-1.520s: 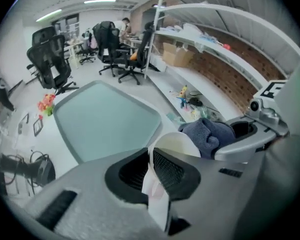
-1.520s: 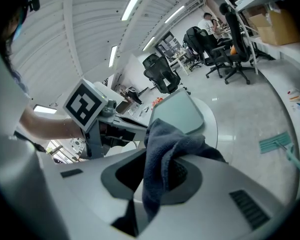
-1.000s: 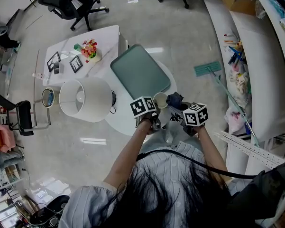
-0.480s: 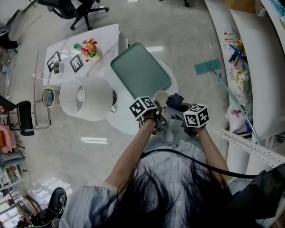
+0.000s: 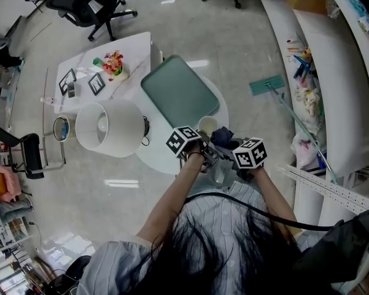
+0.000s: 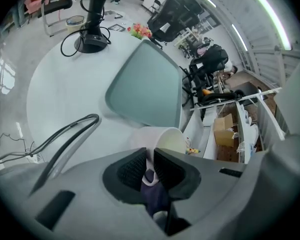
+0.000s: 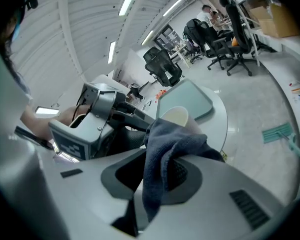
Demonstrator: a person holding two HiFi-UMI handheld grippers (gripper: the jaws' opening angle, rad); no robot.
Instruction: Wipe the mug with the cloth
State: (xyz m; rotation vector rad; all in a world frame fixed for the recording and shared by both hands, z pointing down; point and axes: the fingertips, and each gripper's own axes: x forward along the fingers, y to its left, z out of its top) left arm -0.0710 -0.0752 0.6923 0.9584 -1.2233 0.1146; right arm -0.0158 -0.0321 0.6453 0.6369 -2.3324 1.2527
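Mug (image 5: 207, 126): cream-white, plain, with a pale interior. It is tilted rather than upright, at the near edge of the round white surface (image 5: 156, 155). Its handle is clamped between the pads of the left hand-held gripper (image 6: 149, 166). Cloth (image 7: 172, 144): dark blue-grey, soft and crumpled. It is pinched in the right hand-held gripper (image 7: 157, 176), with its bunched upper part lying against the mug's outer wall just below the rim and a loose tail hanging behind the jaws.

Tray (image 5: 180, 92) and lamp (image 5: 109, 128) on the table (image 5: 156, 155), lamp at left; mug (image 5: 207, 125) just before the tray, cloth (image 5: 223, 136) right of it.
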